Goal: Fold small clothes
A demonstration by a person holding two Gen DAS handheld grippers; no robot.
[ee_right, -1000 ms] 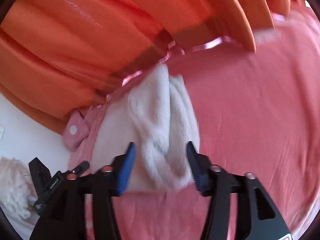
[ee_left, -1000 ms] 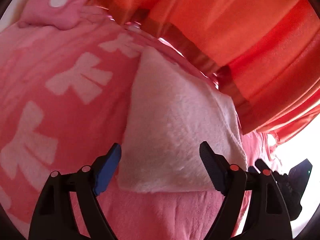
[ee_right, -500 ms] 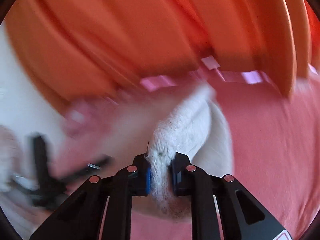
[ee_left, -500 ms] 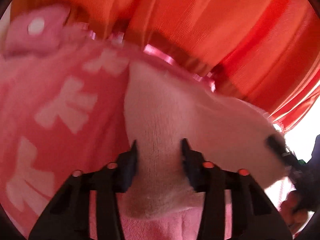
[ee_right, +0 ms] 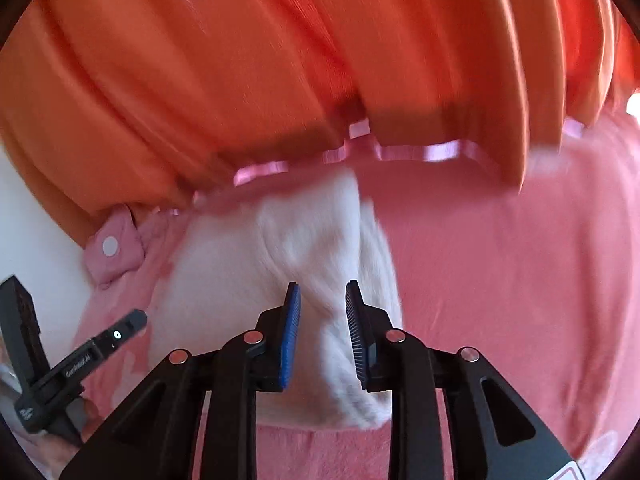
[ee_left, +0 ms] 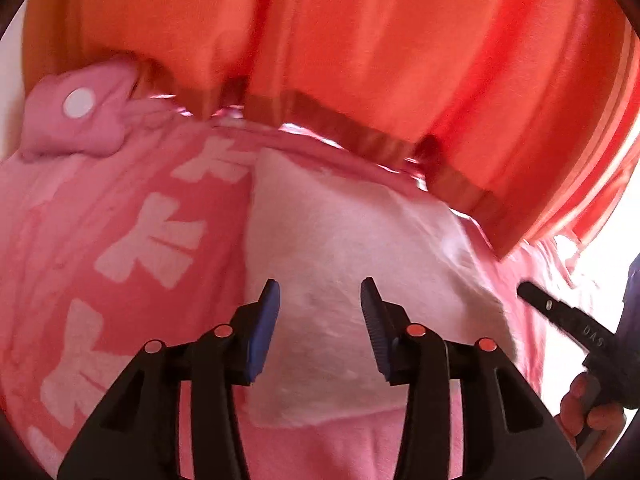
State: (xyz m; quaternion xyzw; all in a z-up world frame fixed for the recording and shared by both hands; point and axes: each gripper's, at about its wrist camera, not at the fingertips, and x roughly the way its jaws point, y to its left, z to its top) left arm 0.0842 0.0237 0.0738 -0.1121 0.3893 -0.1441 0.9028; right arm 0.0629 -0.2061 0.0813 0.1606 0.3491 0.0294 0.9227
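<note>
Left wrist view — my left gripper [ee_left: 320,320] and right gripper [ee_right: 320,320], jaws just reopened and apart over the fluffy white knitted garment [ee_left: 340,248], should re-pinch its near edge evenly.

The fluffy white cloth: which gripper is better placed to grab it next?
Probably right. The right gripper straddles a raised ridge of the fluffy white cloth; the left gripper hovers over flat fabric. Both have just been opening.

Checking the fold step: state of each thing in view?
white cloth: lying on the bed, released, right side bunched into a ridge
left gripper: jaws just reopened, pads off the cloth
right gripper: jaws just reopened, astride the ridge
pink blanket: spread under the cloth
</note>
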